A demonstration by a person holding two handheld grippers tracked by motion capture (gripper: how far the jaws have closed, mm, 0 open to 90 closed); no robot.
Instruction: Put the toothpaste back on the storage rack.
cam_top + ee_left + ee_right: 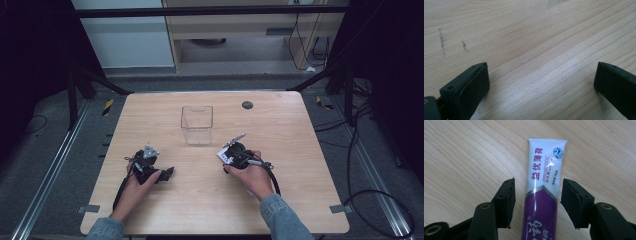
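Observation:
A white and purple toothpaste tube point(541, 187) lies flat on the wooden table point(280, 130), crimped end away from the camera. My right gripper point(536, 200) stands open astride it, one jaw on each side with small gaps. From above, the tube point(223, 156) peeks out under my right gripper point(231, 154) right of the table's centre. My left gripper point(541, 82) is open over bare wood with nothing between its jaws; in the high view it point(167, 173) rests at the front left. A clear plastic box point(197, 124) stands upright behind the two grippers.
A round dark cap point(247, 105) sits in the table's far right part. Cables trail from both grippers toward the front edge. Metal rails point(55, 170) and loose cables point(370, 195) lie on the floor beside the table.

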